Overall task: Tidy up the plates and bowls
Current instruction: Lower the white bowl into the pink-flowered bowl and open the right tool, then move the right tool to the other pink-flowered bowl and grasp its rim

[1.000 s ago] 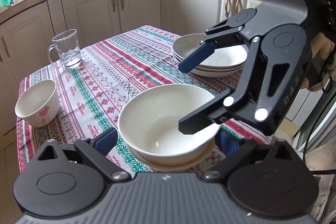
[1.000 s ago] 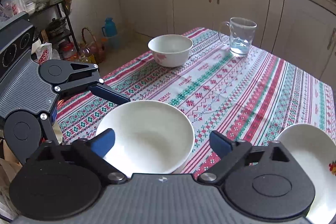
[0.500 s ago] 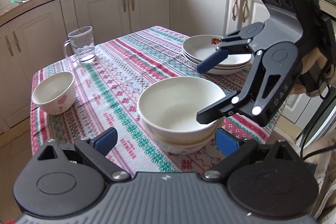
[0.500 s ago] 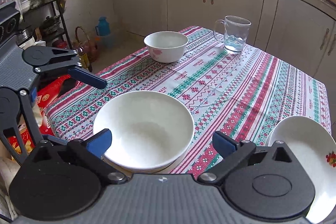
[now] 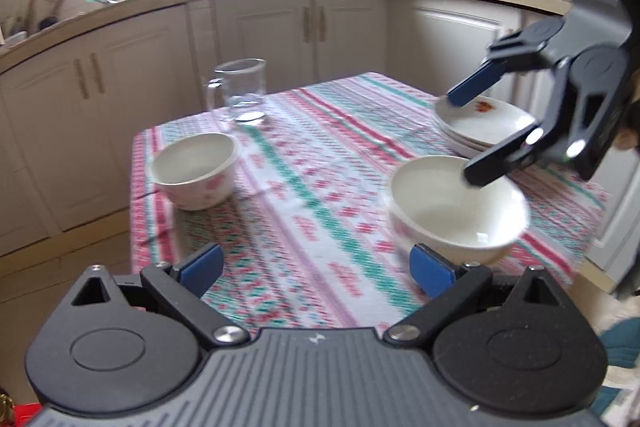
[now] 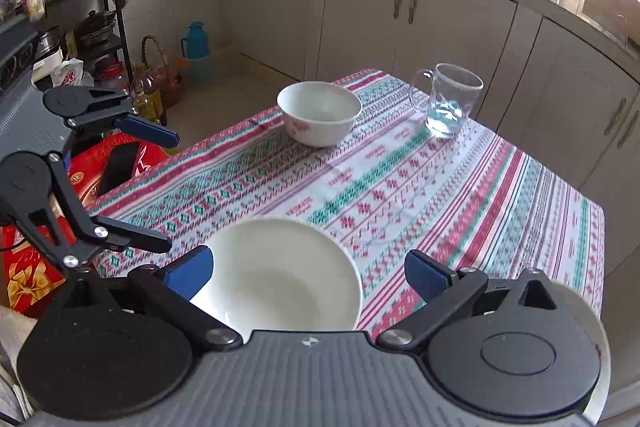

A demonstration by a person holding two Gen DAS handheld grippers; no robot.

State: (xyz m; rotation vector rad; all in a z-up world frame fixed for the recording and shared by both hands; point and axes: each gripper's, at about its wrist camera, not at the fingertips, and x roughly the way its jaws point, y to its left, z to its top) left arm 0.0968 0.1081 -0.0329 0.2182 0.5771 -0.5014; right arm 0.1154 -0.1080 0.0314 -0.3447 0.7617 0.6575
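Observation:
A large white bowl (image 5: 460, 211) (image 6: 280, 279) sits near the table's front edge. A smaller bowl with a pink flower (image 5: 194, 169) (image 6: 319, 111) sits at the far left corner. A stack of white plates (image 5: 484, 125) lies behind the large bowl; its rim shows at the right wrist view's lower right (image 6: 592, 331). My left gripper (image 5: 316, 269) is open and empty, back from the table, left of the large bowl. My right gripper (image 6: 308, 269) is open and empty, just above and before the large bowl; it also shows in the left wrist view (image 5: 468, 139).
A glass mug (image 5: 242, 91) (image 6: 450, 101) with a little water stands at the table's far side. The striped tablecloth (image 6: 400, 179) covers the table. Kitchen cabinets (image 5: 248, 39) run behind. A red box (image 6: 116, 163) and bottles sit on the floor beside the table.
My left gripper has pulled back and swung left, away from the large bowl. My right gripper has drawn back and risen a little. The bowls and plates have not moved.

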